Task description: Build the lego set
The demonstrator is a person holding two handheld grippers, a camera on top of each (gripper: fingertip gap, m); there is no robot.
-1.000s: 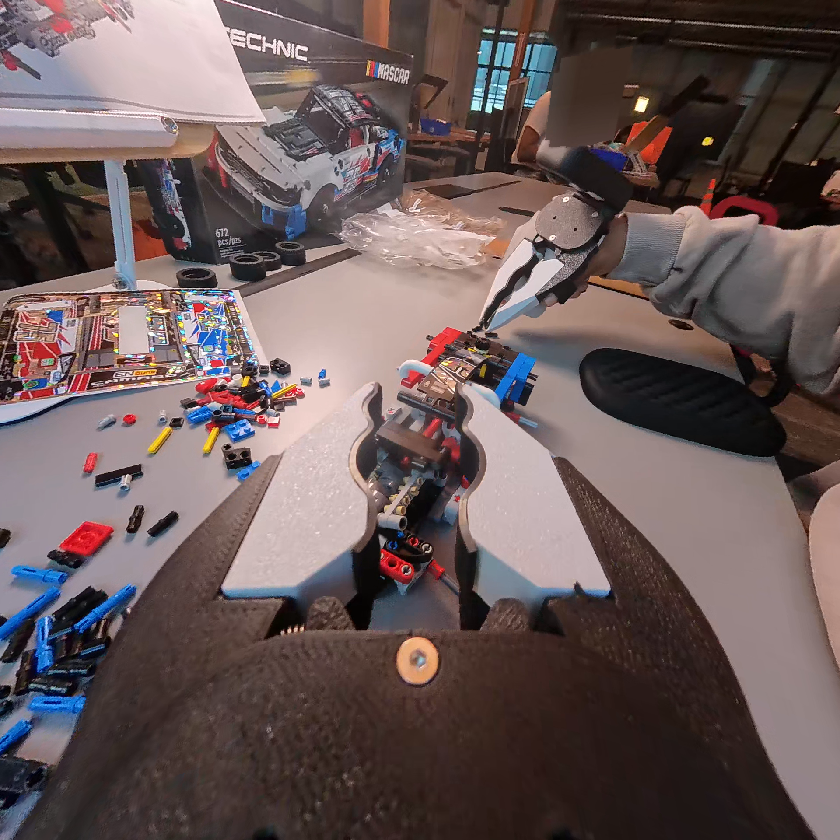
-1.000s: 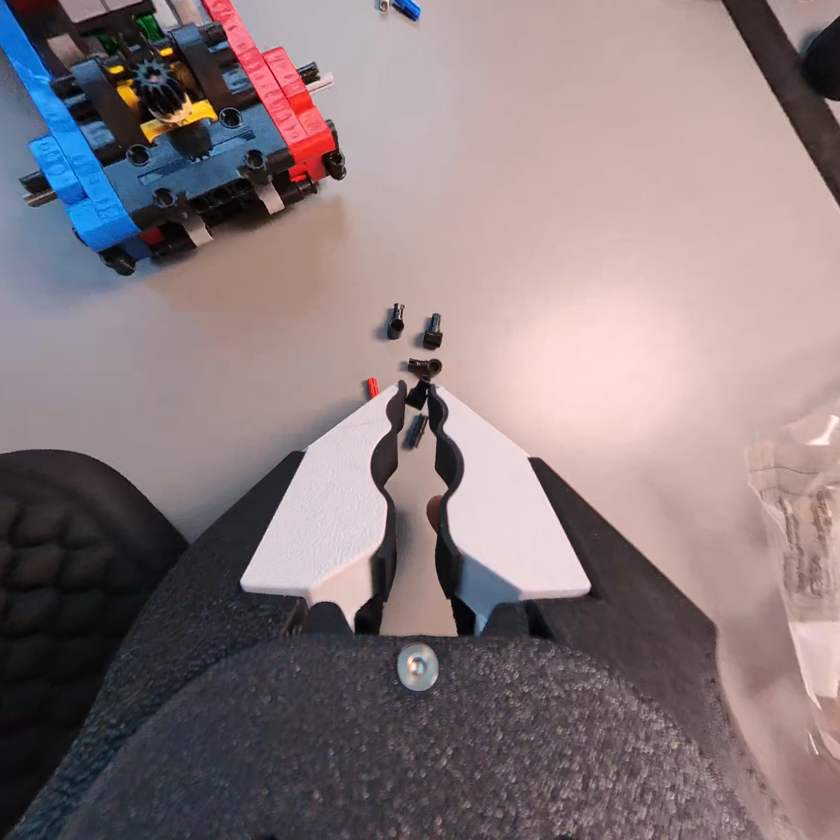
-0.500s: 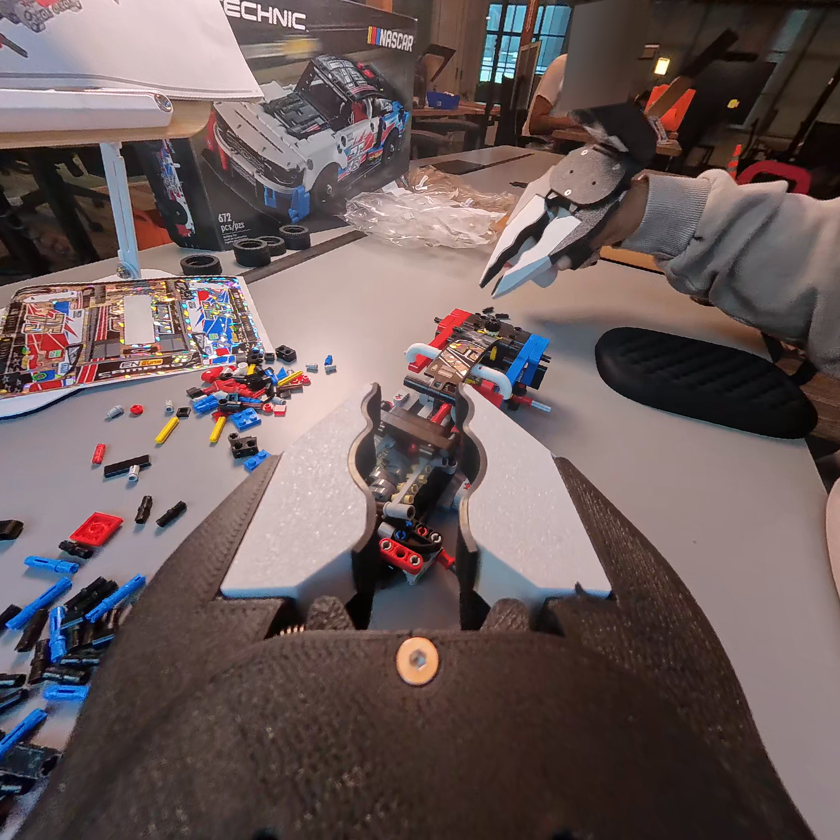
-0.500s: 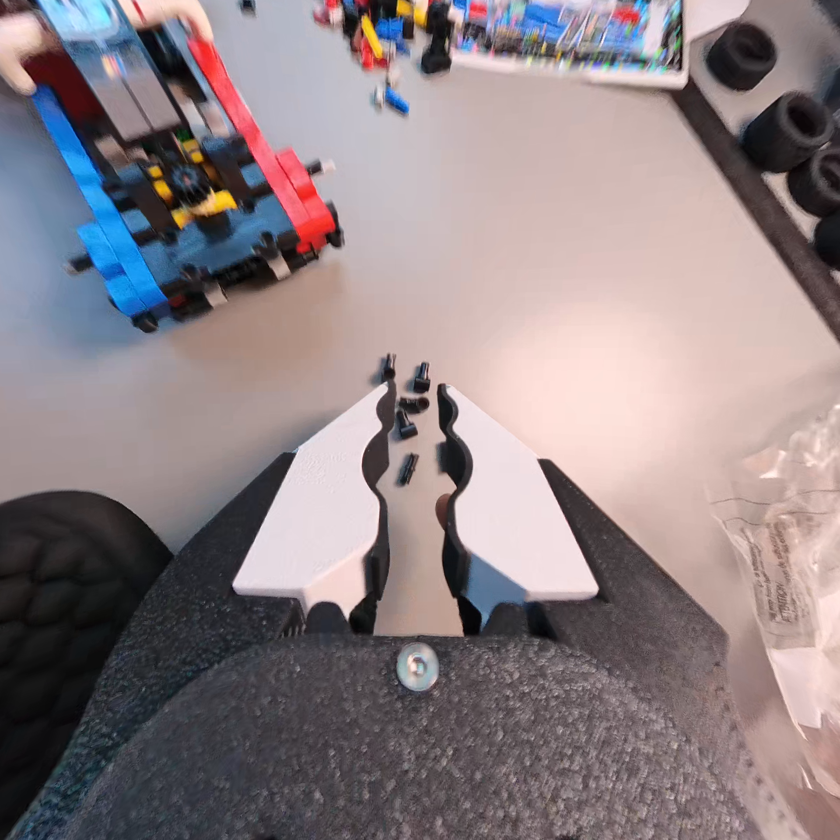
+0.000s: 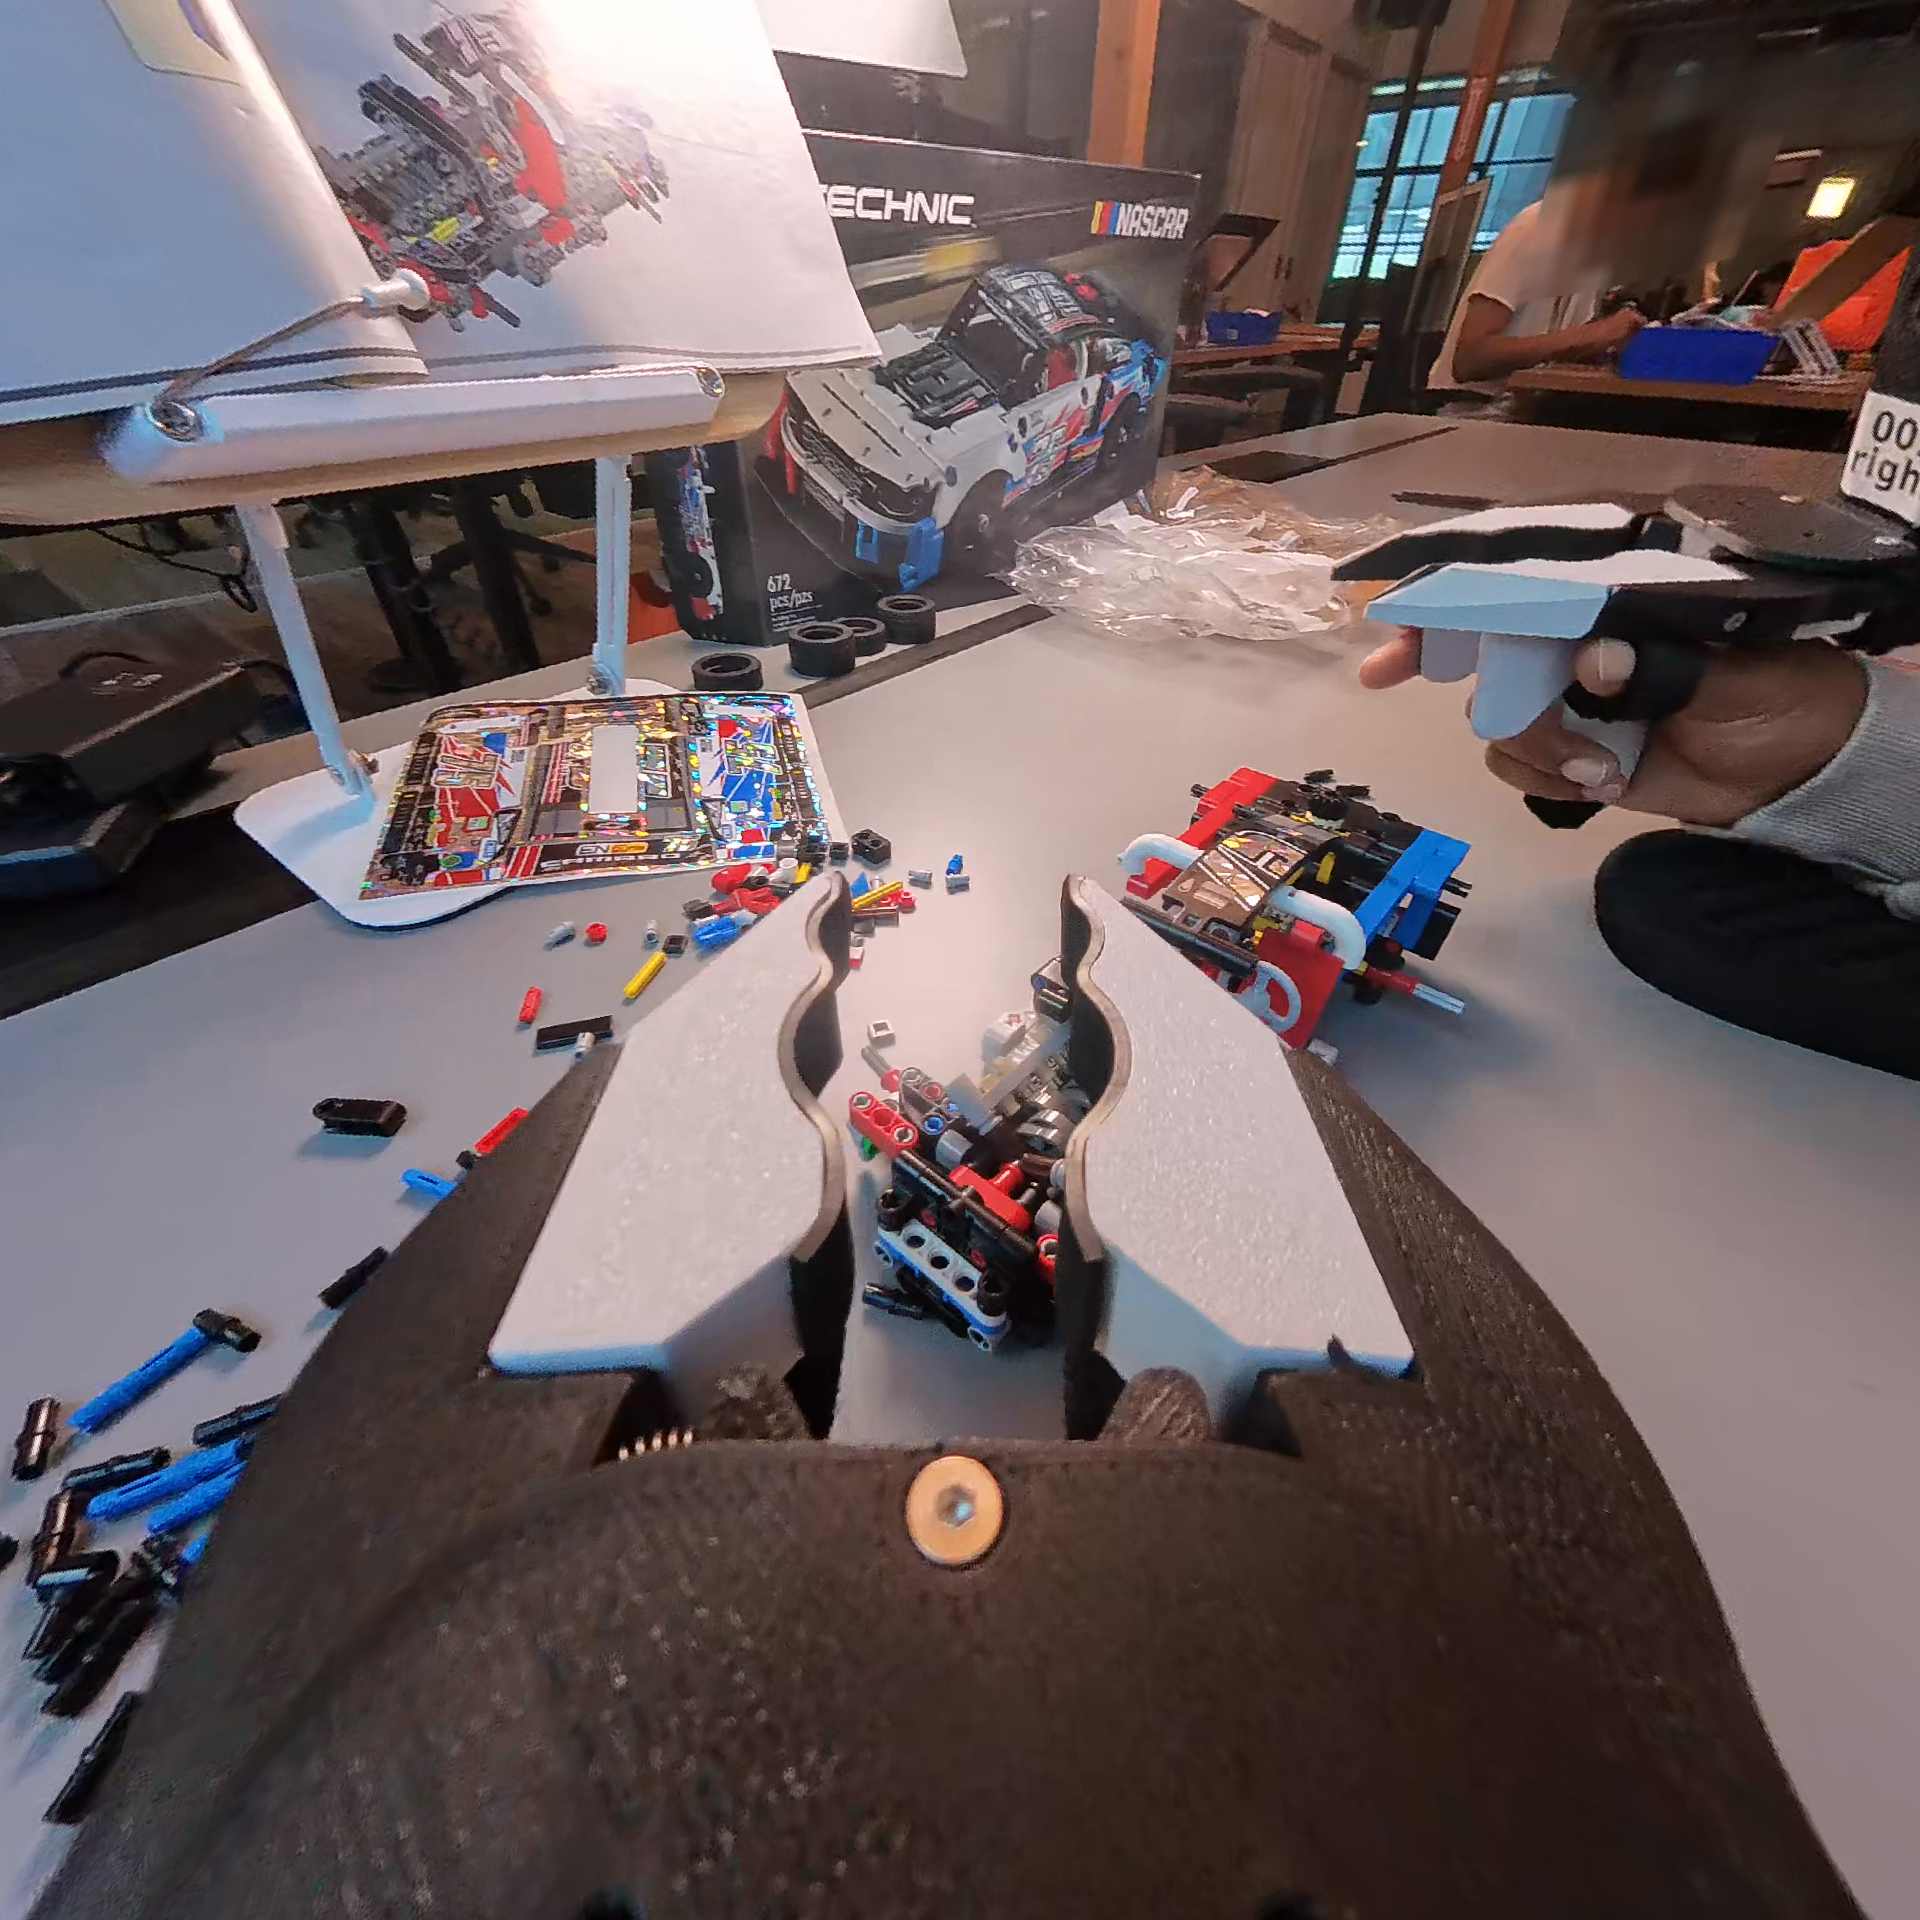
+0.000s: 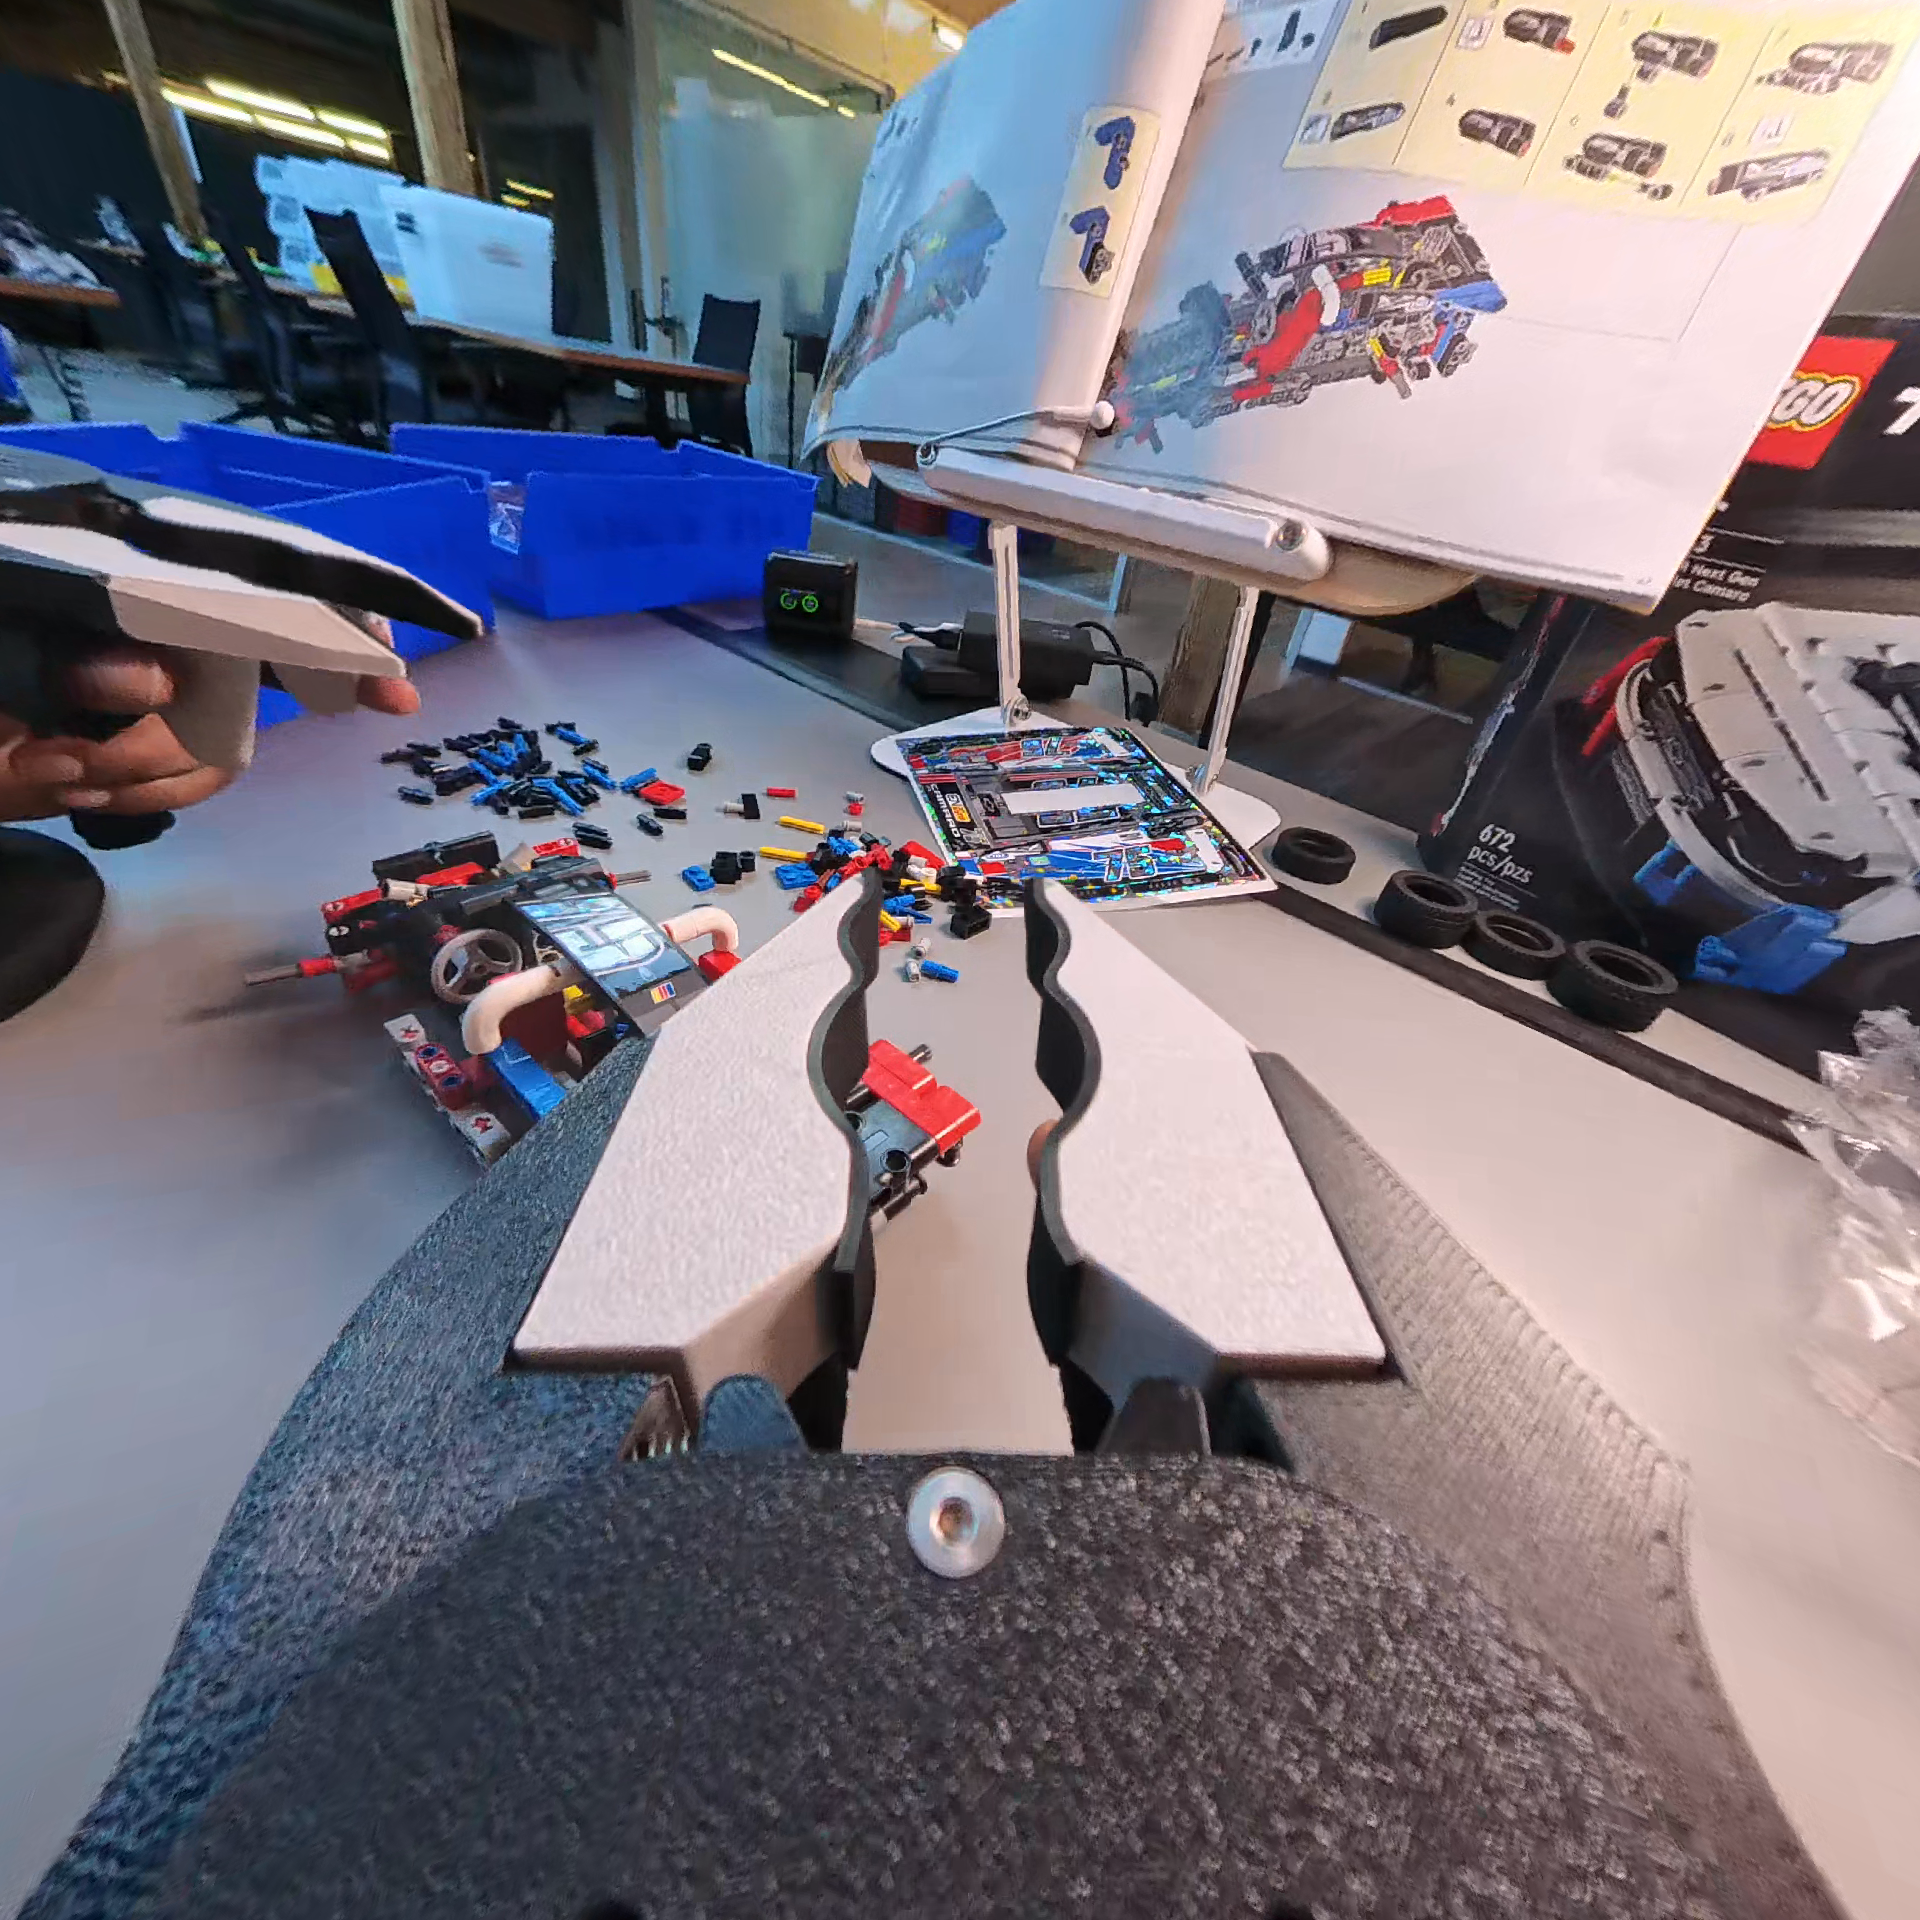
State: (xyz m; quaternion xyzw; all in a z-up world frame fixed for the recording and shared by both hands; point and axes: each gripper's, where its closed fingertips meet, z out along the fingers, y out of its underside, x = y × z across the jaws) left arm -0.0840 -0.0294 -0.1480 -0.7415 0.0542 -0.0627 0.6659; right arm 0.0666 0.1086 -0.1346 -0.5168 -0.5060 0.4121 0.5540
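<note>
On the grey table seen from the left wrist camera, the left gripper hovers with its jaws apart and nothing clamped between them. Below the gap lies the front end of the half-built car, whose red and blue rear reaches away to the right. Loose pieces in red, blue, yellow and black are scattered to the left, beside a shiny sticker sheet. An instruction booklet rests on a white stand above the sheet. Behind it stand the set's box, four black tyres and a crumpled plastic bag. At the right edge a hand holds the right gripper above the table, near a black pad. Farther back is a dim workshop with windows and a seated person.

From the right wrist camera, the right gripper also stands open and empty, over the car's red corner. The left gripper floats at the left edge, above the car. Blue bins line the far side of the table, with chairs and desks beyond.
</note>
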